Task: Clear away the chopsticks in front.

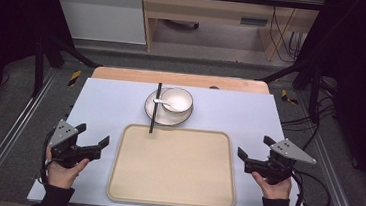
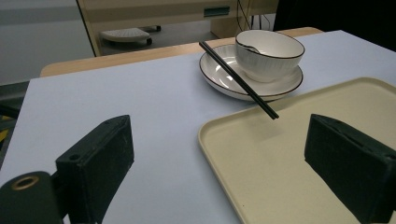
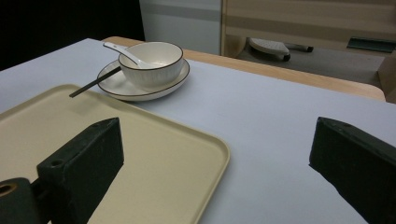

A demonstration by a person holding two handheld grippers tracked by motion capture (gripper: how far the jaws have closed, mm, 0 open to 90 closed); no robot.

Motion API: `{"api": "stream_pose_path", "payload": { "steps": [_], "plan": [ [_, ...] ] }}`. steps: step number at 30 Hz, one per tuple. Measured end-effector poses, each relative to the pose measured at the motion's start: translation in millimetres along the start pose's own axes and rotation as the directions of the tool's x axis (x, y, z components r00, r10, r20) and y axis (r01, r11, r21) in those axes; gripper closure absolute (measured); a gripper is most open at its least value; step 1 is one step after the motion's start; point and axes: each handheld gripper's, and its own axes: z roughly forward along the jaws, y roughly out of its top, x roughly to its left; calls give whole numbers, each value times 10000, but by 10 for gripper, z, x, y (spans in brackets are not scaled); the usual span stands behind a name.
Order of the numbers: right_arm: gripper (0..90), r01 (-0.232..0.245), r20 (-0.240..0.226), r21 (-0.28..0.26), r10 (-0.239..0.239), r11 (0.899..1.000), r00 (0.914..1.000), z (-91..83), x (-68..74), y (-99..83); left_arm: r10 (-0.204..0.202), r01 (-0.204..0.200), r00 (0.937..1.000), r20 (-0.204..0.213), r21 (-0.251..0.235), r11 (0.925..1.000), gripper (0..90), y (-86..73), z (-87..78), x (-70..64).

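A beige tray (image 1: 174, 166) lies bare in the middle of the table. Just beyond it stands a white black-rimmed plate (image 1: 150, 111) carrying a white bowl (image 1: 177, 100) with a white spoon (image 1: 161, 101) in it. Black chopsticks (image 1: 155, 108) lie across the plate's left side, their tips over the tray's far rim. My left gripper (image 1: 93, 134) is held open beside the tray's left edge, and my right gripper (image 1: 254, 146) is open beside its right edge. Both hold nothing. The left gripper view shows the chopsticks (image 2: 238, 79) and bowl (image 2: 268, 53); the right gripper view shows the spoon (image 3: 122, 51) and plate (image 3: 175, 81).
A pale blue-white sheet (image 1: 105, 106) covers the table, with a wooden edge (image 1: 123, 74) at the back. Black frame posts stand at both far corners. Cables (image 1: 314, 190) trail off the right side. Wooden furniture stands on the floor beyond.
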Motion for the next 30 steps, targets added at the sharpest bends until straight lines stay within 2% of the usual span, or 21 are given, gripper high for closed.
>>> {"api": "stream_pose_path", "payload": {
  "steps": [20, 30],
  "plan": [
    [33, 6, -41, 6, -6, 10000, 10000, -7, 0, 3, 281, -281, 9996, 6, 131, 9995, 87, 42, 146, -187],
    [35, 32, -11, 12, -32, 10000, 10000, -5, 20, 11, 352, -354, 9994, 68, 293, 9989, 90, 109, 340, -299]
  ]
}}
